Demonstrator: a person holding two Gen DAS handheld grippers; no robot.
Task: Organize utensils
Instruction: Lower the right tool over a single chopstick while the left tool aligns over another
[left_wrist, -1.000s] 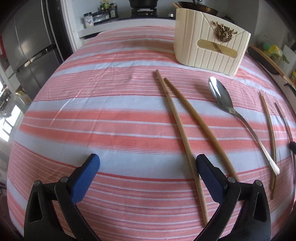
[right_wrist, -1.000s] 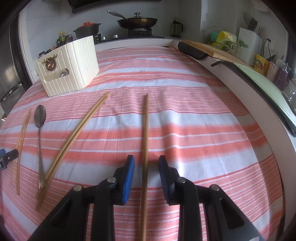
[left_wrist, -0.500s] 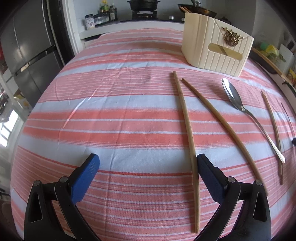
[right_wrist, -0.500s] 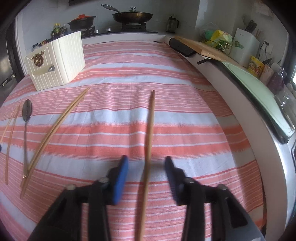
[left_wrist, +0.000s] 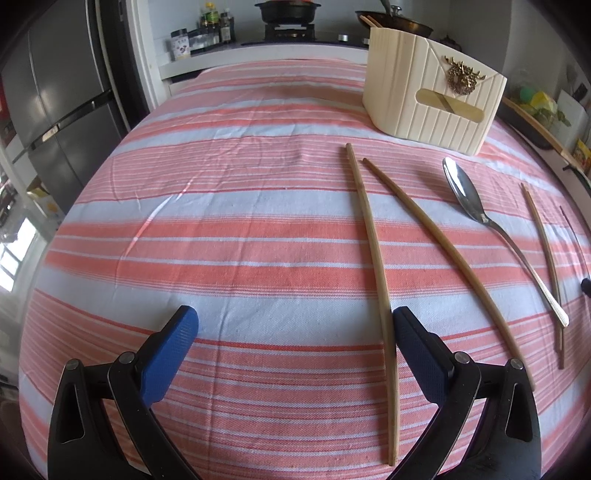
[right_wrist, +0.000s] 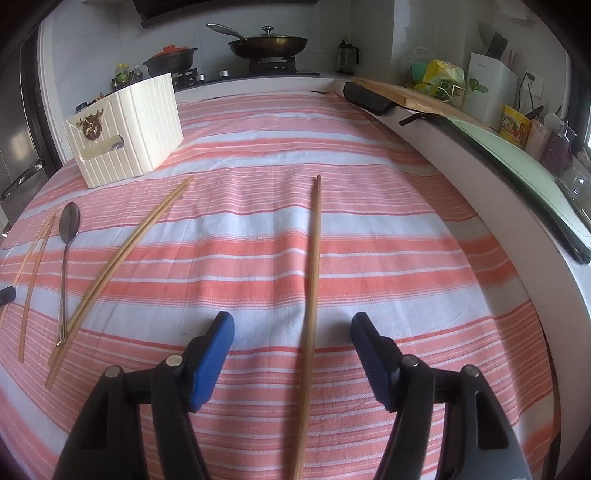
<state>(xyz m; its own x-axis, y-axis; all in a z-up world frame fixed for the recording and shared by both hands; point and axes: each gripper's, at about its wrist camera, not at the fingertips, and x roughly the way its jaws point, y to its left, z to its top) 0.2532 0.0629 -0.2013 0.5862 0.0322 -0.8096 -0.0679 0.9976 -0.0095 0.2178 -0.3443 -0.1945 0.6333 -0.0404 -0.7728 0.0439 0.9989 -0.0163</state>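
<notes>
A: How are the claws set?

B: The right claw (right_wrist: 291, 343) is spread, its pads clear of the single chopstick (right_wrist: 312, 280) lying between them. The left claw (left_wrist: 295, 339) is held wide and empty, a chopstick pair (left_wrist: 373, 236) just beside its right pad.

A: How is the chopstick judged to handle?

B: Light, stiff, thin and smooth; a pinch near mid-length is advised, since it could slip or pivot.

A: And around it?

B: A soft striped cloth (right_wrist: 369, 229) covers the table, slightly creased. A spoon (right_wrist: 66, 240) and cream holder (right_wrist: 125, 129) are seen farther off, a kitchen stove behind.
</notes>
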